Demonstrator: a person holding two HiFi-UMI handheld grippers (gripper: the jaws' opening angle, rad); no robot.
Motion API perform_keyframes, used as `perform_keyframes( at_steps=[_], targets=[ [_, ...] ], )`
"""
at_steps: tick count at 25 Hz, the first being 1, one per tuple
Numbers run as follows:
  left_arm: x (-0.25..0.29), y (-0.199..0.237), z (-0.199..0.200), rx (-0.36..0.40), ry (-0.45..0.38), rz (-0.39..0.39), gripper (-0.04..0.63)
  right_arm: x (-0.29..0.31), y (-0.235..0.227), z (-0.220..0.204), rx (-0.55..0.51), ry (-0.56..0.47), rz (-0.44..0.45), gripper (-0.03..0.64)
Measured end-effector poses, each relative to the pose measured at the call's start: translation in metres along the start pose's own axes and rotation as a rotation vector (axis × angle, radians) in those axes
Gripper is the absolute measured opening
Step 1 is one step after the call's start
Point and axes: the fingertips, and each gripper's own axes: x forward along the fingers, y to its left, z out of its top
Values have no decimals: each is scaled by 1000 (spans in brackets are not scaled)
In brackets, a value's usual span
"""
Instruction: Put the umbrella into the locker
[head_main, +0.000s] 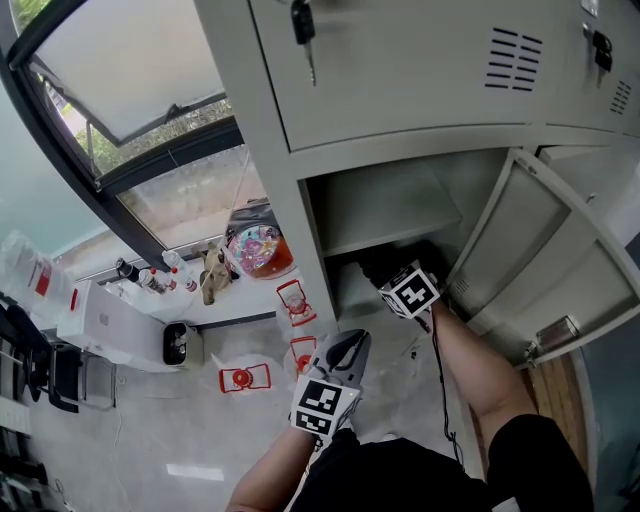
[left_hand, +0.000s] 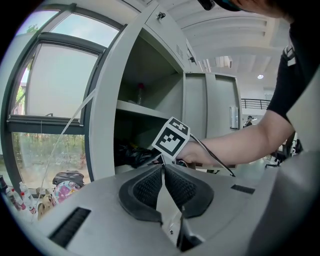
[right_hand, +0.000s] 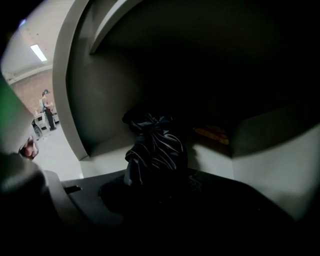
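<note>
The black folded umbrella (right_hand: 155, 150) sits between the jaws of my right gripper (right_hand: 157, 186), which is shut on it. Its top reaches into the dark lower compartment of the grey locker (head_main: 297, 225). In the head view the right gripper (head_main: 397, 280) is at the compartment's mouth under the shelf (head_main: 392, 236), with the umbrella (head_main: 383, 262) ahead of it. My left gripper (head_main: 347, 350) hangs in front of the locker, shut and empty. In the left gripper view its pads (left_hand: 150, 186) meet at the tips, and the umbrella (left_hand: 131, 155) shows beyond them.
The locker door (head_main: 530, 262) stands open to the right. Keys (head_main: 303, 25) hang from the closed door above. An orange thing (right_hand: 212, 134) lies deep in the compartment. A colourful bag (head_main: 258, 250) and bottles (head_main: 150, 276) sit by the window at left.
</note>
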Motion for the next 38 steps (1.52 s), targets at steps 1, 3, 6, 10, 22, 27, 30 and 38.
perform_keyframes(
  at_steps=[1, 3, 6, 10, 22, 27, 30, 38],
  targets=[
    [1, 1, 0, -1, 1, 0, 26, 2, -2, 0, -3, 4, 0, 247],
    [2, 2, 1, -2, 2, -1, 26, 6, -6, 1, -3, 13, 1, 247],
    [3, 6, 1, -4, 1, 1, 26, 12, -8, 2, -3, 27, 3, 247],
    [5, 11, 0, -8, 3, 8, 26, 14, -7, 3, -17, 35, 5, 247],
    [12, 2, 1, -26, -1, -1, 26, 15, -10, -1, 60, 40, 16, 263],
    [10, -3, 2, -19, -3, -2, 26, 12, -16, 0, 40, 1, -40, 312],
    [7, -4, 3, -17, -6, 5, 26, 10, -17, -1, 42, -20, -60, 330],
    [-2, -7, 6, -22, -19, 29, 26, -2, -11, 3, 46, -50, -81, 347]
  ],
)
